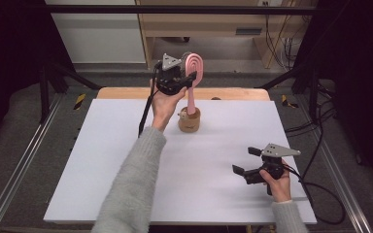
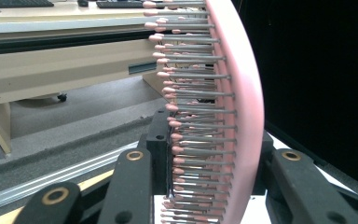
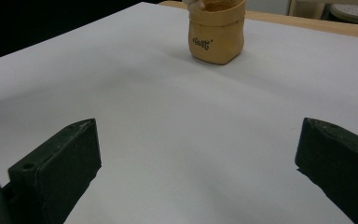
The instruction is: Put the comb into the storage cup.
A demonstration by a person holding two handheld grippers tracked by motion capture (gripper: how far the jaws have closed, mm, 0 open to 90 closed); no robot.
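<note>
The left tool (image 1: 187, 80) clamps the pink hairbrush (image 1: 194, 73) by its head, handle down in the tan holder (image 1: 189, 121) at 12 o'clock on the worktop (image 1: 126, 145). The right tool (image 1: 245, 160), at 4 o'clock, gapes wide, holding nothing.

White table (image 1: 126, 160), tan holder (image 1: 189, 121) on it

Grey floor (image 1: 24, 131), pale wooden desk (image 1: 199, 24) behind, dark frame rails (image 1: 9, 174).
</note>
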